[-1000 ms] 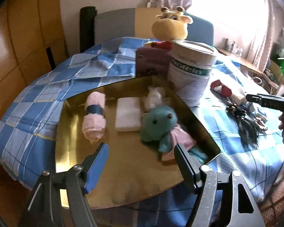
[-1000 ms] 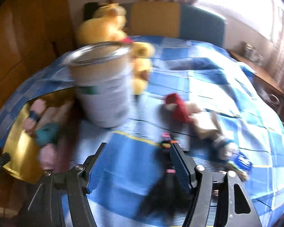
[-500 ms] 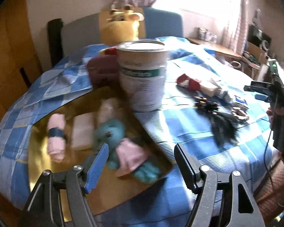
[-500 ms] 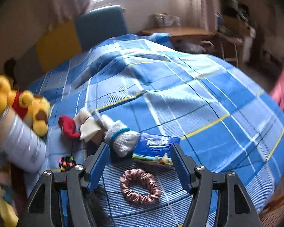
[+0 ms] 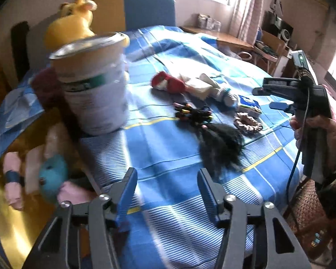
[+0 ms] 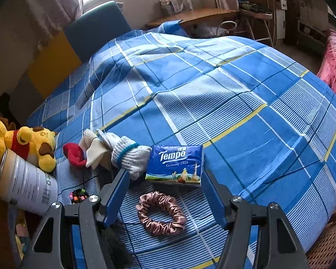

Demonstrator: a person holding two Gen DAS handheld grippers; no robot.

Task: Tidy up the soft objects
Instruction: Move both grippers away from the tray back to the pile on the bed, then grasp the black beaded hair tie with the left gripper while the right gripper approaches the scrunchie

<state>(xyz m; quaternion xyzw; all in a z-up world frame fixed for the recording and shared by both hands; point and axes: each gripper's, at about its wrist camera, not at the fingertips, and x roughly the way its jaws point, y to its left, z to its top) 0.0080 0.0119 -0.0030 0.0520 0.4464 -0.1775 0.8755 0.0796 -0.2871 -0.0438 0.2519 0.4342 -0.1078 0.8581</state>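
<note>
- The pink scrunchie (image 6: 160,213) lies on the blue checked cloth (image 6: 246,103), right between the wide-open, empty fingers of the right gripper (image 6: 165,192).
- Just beyond it sits a tissue pack (image 6: 175,165), touching a rolled white sock (image 6: 130,157) on its left.
- The left gripper (image 5: 166,190) hovers spread wide, holding nothing, near the black hair piece (image 5: 219,141).
- Far left stands a tin (image 5: 94,85) beside the gold tray (image 5: 9,219).
</note>
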